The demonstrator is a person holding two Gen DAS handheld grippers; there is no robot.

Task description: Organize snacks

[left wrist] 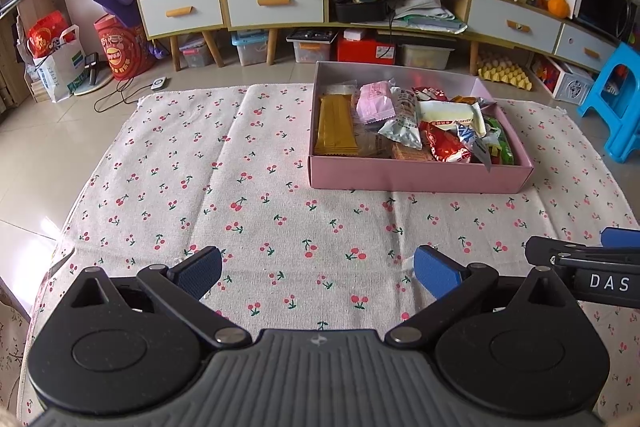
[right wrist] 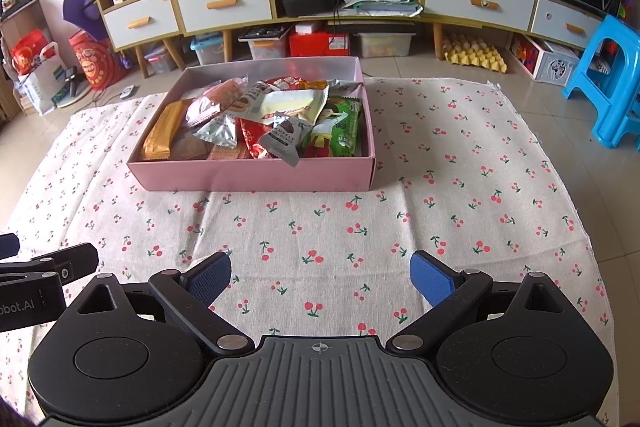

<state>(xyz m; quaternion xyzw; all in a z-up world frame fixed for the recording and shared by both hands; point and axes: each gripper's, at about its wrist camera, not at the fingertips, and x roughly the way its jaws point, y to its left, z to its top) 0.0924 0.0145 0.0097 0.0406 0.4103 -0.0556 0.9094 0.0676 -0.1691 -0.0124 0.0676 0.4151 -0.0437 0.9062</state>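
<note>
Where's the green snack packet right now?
The green snack packet lies in the pink box, against its right wall near the front corner, beside the grey chocolate wrapper; in the left wrist view it is mostly hidden.

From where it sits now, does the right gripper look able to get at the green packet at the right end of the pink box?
Probably yes. The right gripper is open and empty, bare cloth lies between it and the pink box, and the green packet lies uncovered by the near right corner. Only the low box wall intervenes.
</note>
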